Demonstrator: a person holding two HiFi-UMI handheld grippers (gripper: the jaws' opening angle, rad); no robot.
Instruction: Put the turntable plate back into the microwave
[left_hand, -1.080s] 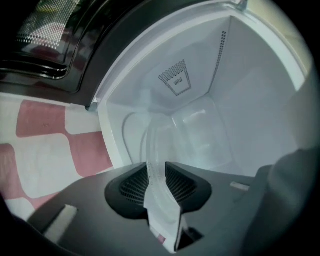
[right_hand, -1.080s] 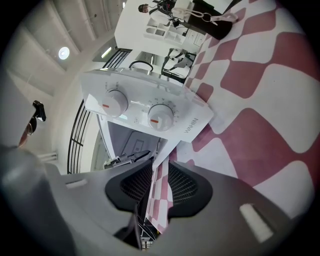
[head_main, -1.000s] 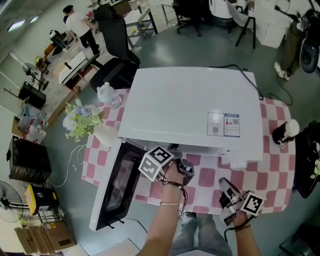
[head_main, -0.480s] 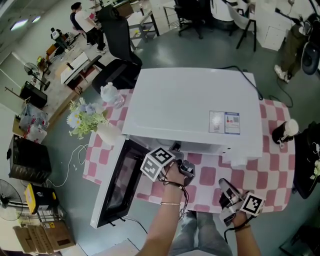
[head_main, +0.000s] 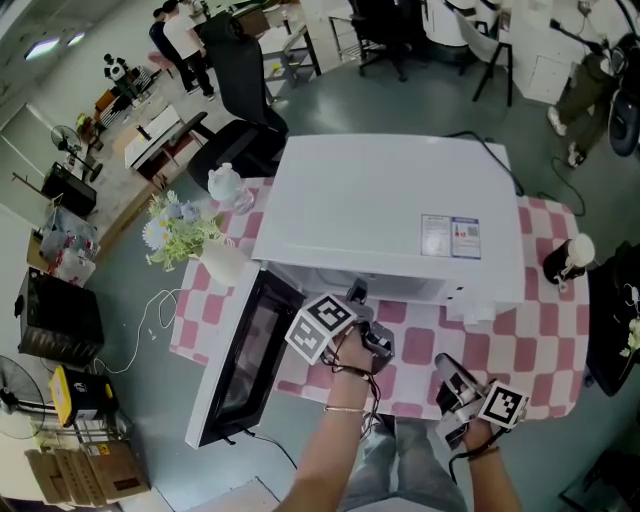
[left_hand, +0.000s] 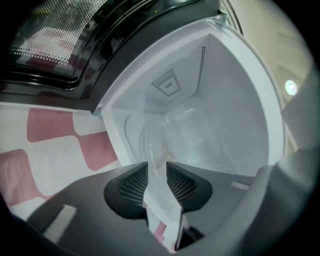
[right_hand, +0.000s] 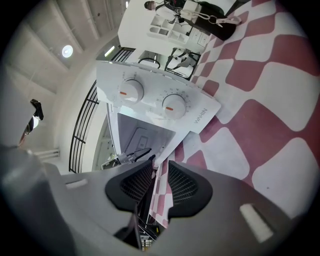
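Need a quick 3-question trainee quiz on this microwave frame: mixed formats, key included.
1. True or false: the microwave door is shut.
2. Where is the glass turntable plate? A) on top of the microwave B) inside its cavity C) under it
3. Fill in: the left tongs are ___ (open/shut).
Key: 1 false; 2 B; 3 open.

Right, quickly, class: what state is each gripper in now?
Left gripper: open, not gripping the clear round glass turntable plate.
Right gripper: open, empty.
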